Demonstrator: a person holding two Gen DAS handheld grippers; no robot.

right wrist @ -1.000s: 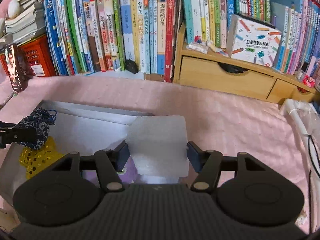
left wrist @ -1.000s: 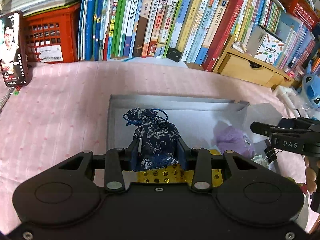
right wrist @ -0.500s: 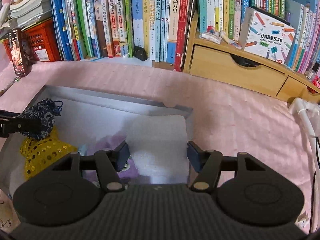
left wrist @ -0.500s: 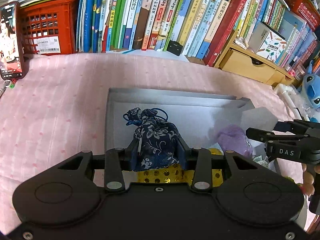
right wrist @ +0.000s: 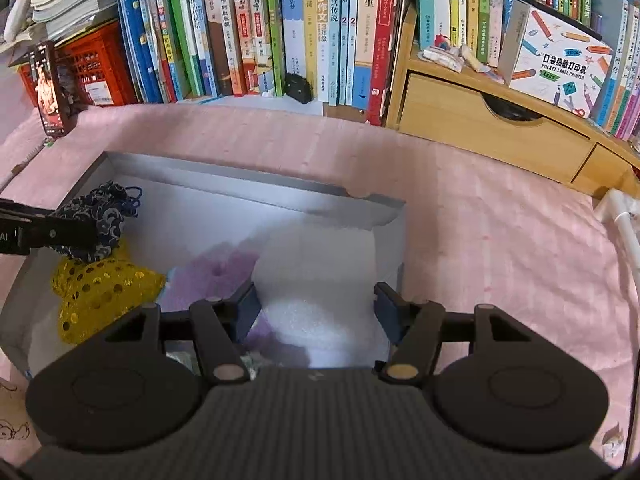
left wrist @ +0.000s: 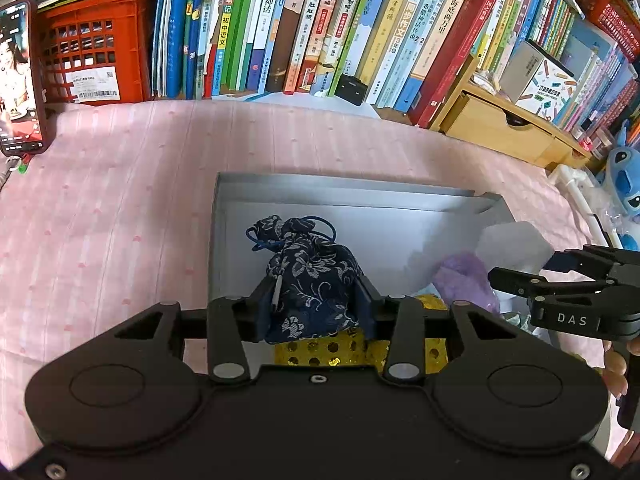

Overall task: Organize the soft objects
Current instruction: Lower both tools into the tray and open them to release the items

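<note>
Our left hand-held gripper (left wrist: pixel 316 300) pinches the pouch (left wrist: pixel 308 280) over the box (right wrist: pixel 256 184); the right hand-held gripper (right wrist: pixel 316 308) clamps the foam (right wrist: pixel 320 280) (box's right end). If we let go now, the pouch may roll off the sequin bag (right wrist: pixel 96 292).

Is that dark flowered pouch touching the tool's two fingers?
Touching: the left wrist view shows the left gripper pinching the pouch on both sides.

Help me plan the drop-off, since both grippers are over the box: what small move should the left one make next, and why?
Probably open the left gripper and let go. Its fingers pinch the blue floral pouch, which already hangs inside the grey box, just above the yellow sequin item, so release should land it inside.
</note>
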